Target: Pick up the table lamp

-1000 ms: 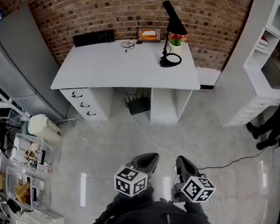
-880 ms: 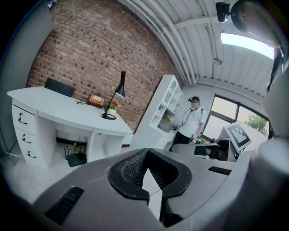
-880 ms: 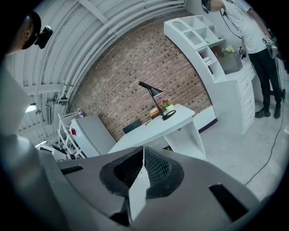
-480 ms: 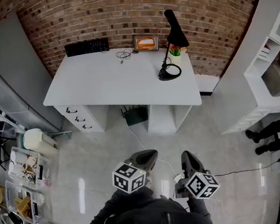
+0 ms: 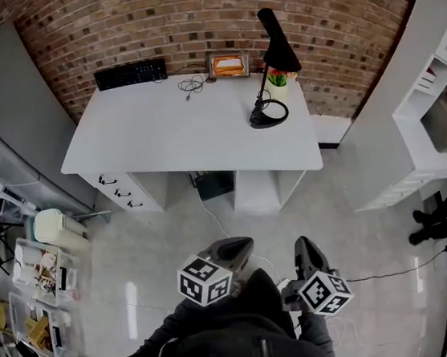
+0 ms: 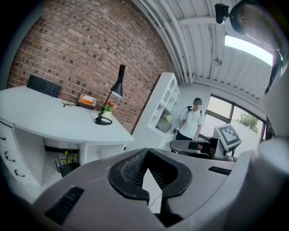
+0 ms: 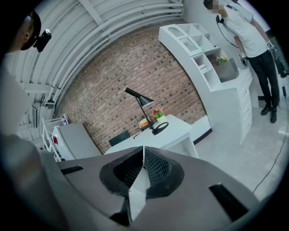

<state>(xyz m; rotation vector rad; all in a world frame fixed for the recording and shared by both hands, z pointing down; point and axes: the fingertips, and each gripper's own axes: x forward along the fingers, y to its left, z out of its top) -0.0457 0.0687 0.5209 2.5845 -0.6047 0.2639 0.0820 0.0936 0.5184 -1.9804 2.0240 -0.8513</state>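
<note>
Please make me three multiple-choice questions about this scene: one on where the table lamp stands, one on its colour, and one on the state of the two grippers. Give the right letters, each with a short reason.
1. Where does the table lamp stand?
A. at the right rear of the white desk, as the head view shows it
B. at the desk's front left corner
C. on the floor

2. What colour is the lamp?
A. white
B. black
C. red

3. In what state are the left gripper and the right gripper?
A. both shut and empty
B. both shut on the lamp
C. left open, right shut

Answers:
1. A: its round base sits on the desk top near the right rear edge.
2. B: shade, stem and base are all black.
3. A: each gripper view shows the jaws together with nothing between them, far from the desk.
</note>
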